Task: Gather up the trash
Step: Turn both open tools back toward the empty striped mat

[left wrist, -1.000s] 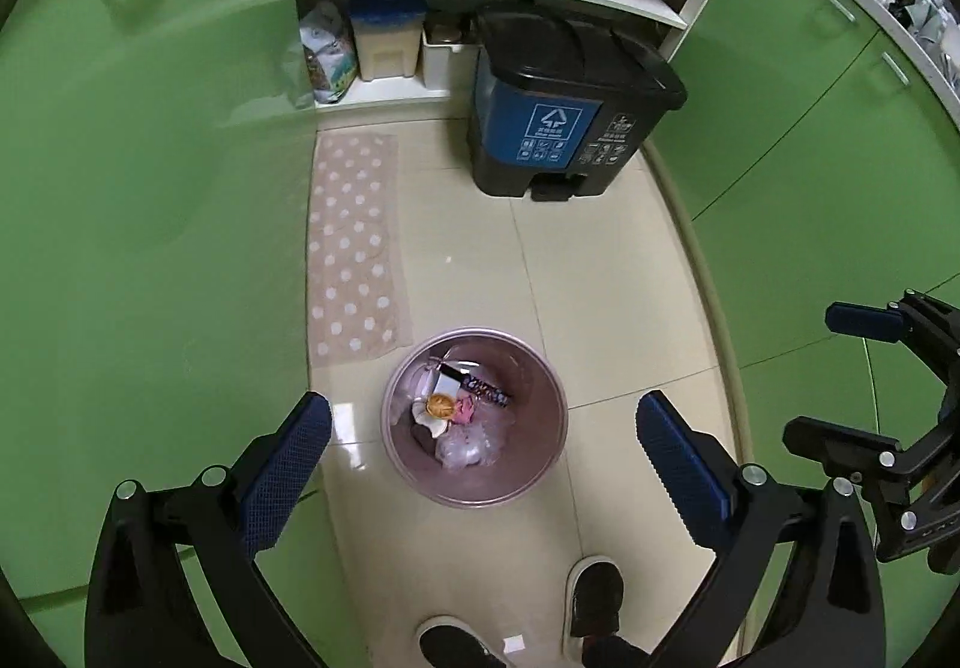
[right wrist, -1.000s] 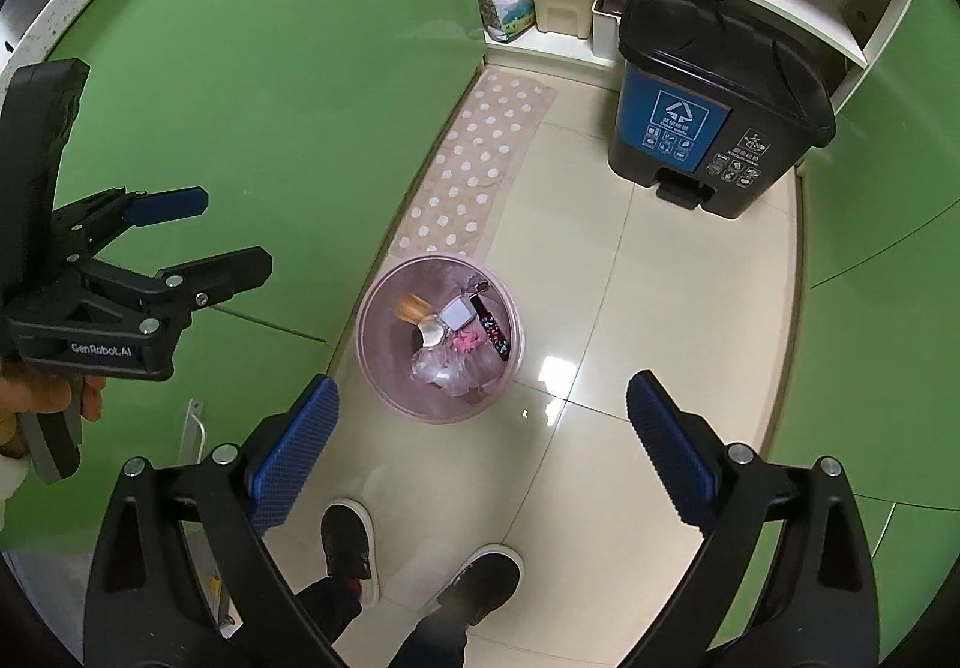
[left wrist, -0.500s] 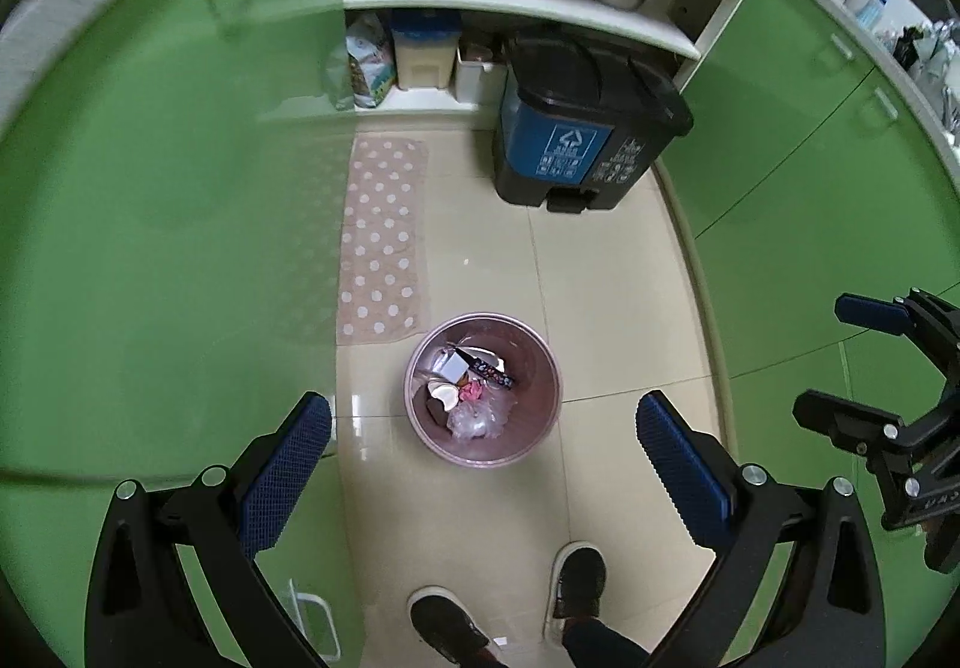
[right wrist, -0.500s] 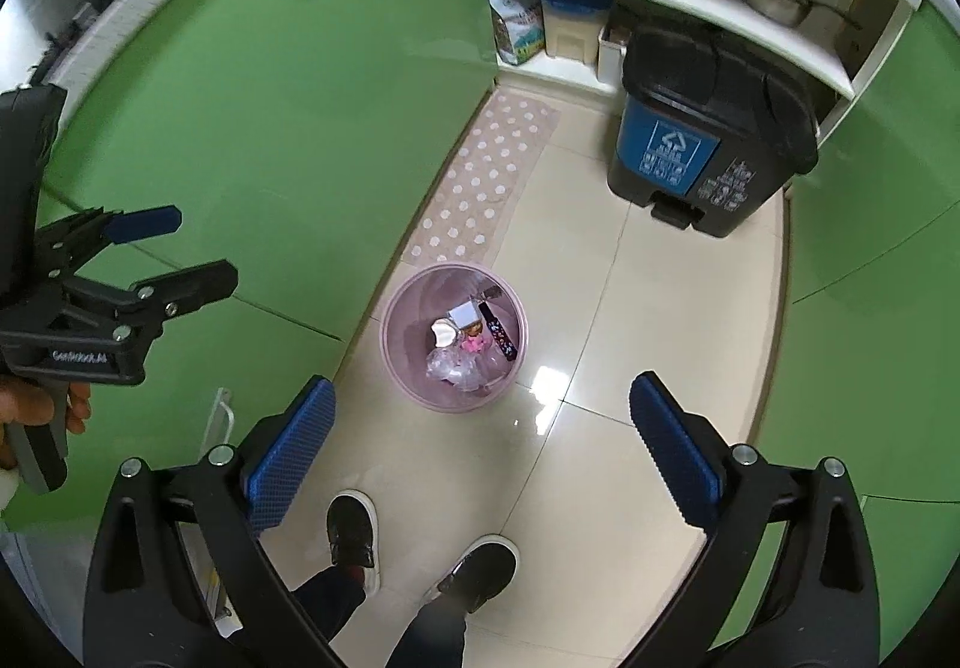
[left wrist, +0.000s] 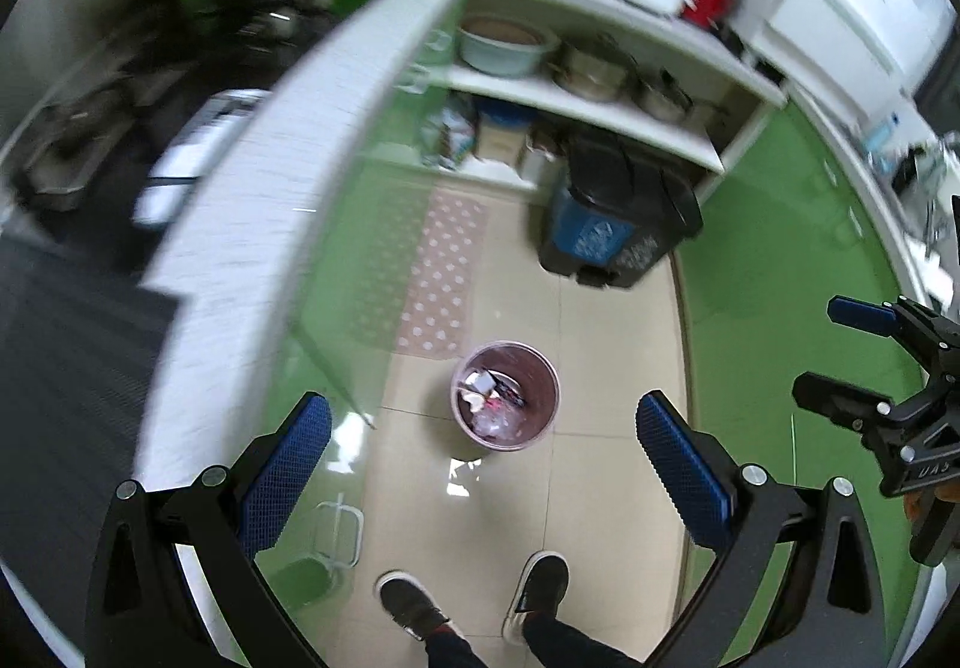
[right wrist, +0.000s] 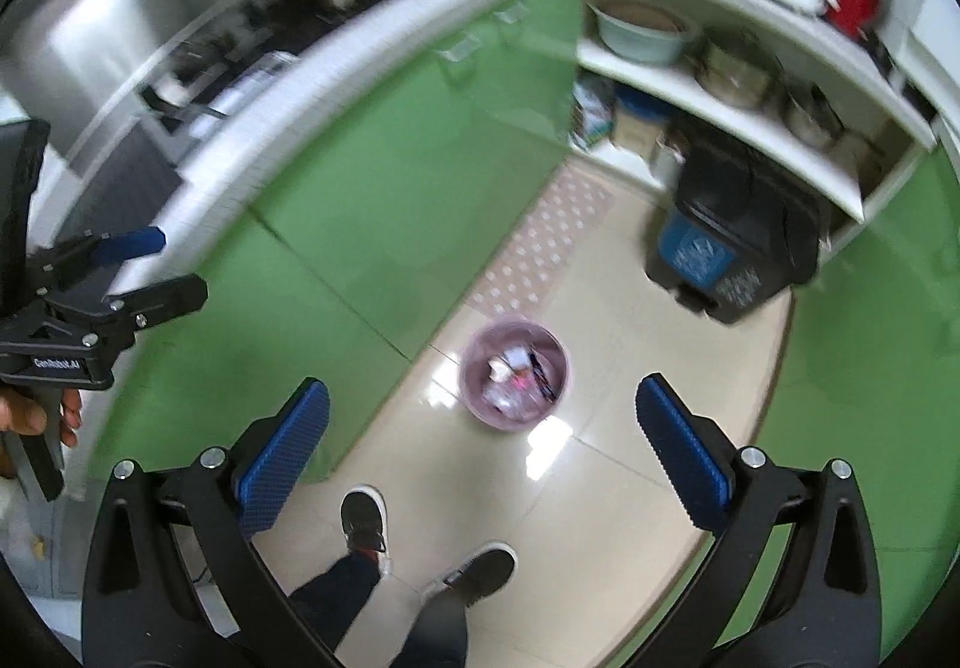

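Observation:
A small pink waste bin (left wrist: 505, 396) stands on the tiled floor far below, holding wrappers and crumpled plastic; it also shows in the right wrist view (right wrist: 513, 379). My left gripper (left wrist: 483, 449) is open and empty, high above the bin. My right gripper (right wrist: 482, 446) is open and empty too, also high above it. Each gripper shows in the other's view, the right one at the right edge (left wrist: 864, 368), the left one at the left edge (right wrist: 126, 272).
A black and blue pedal bin (left wrist: 618, 221) stands at the far end by open shelves with pots (left wrist: 600, 68). A dotted mat (left wrist: 444, 272) lies on the floor. Green cabinets (right wrist: 390, 200) line both sides under a white counter (left wrist: 288, 146). The person's shoes (right wrist: 366, 524) are below.
Both grippers have risen well above the floor; the pink bin looks smaller and the counter top has come into view. Both stay open and empty.

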A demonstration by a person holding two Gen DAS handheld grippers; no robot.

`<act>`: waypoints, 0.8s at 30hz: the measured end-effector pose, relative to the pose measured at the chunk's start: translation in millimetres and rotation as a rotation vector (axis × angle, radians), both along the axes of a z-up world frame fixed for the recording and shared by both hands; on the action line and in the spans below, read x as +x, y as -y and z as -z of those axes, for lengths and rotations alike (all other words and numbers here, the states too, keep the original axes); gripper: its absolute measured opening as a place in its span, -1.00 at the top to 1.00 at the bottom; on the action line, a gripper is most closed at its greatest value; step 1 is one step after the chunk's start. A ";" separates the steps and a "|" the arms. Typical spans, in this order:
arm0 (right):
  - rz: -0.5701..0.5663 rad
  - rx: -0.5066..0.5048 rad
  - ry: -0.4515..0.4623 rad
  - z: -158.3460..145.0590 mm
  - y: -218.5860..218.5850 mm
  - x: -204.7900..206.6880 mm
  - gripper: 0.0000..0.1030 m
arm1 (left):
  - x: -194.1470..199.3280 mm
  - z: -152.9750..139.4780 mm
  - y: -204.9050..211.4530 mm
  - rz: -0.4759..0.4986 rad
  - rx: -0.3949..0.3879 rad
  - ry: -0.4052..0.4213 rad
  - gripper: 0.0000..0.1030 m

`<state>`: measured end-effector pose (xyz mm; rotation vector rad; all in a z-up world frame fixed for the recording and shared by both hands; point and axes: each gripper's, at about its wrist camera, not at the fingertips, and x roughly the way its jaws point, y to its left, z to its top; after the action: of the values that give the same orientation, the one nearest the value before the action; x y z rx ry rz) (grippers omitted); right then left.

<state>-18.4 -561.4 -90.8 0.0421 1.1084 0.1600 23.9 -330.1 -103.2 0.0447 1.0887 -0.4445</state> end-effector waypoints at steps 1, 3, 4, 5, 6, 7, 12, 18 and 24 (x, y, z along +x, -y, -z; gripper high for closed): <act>-0.019 0.004 0.014 -11.0 -9.4 -0.4 -0.94 | -5.7 -11.6 -14.3 -0.027 0.001 0.014 -0.90; -0.070 0.019 0.049 -34.1 -28.6 -0.7 -0.94 | -12.5 -28.1 -37.6 -0.070 -0.001 0.031 -0.90; -0.096 0.029 0.064 -44.4 -40.4 -0.9 -0.94 | -16.4 -37.7 -53.4 -0.100 0.000 0.043 -0.90; -0.130 0.036 0.077 -55.5 -54.9 0.4 -0.94 | -18.6 -45.1 -65.0 -0.123 0.001 0.051 -0.90; -0.154 0.039 0.086 -63.5 -66.9 0.5 -0.94 | -22.0 -52.2 -77.7 -0.147 0.002 0.059 -0.90; -0.179 0.042 0.097 -70.3 -79.8 0.9 -0.94 | -25.3 -60.0 -93.4 -0.175 0.007 0.067 -0.90; -0.310 0.077 0.150 -101.0 -151.7 5.9 -0.94 | -41.9 -89.4 -161.1 -0.278 0.026 0.112 -0.90; -0.420 0.107 0.189 -121.9 -227.3 13.1 -0.94 | -56.0 -109.5 -233.4 -0.366 0.039 0.144 -0.90; -0.487 0.109 0.213 -132.5 -294.5 20.8 -0.94 | -60.0 -113.8 -277.5 -0.400 0.050 0.148 -0.90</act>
<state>2.3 -266.9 41.7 -0.1463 0.8798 0.6470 -36.0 -52.6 10.6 -0.0939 0.9342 -0.0526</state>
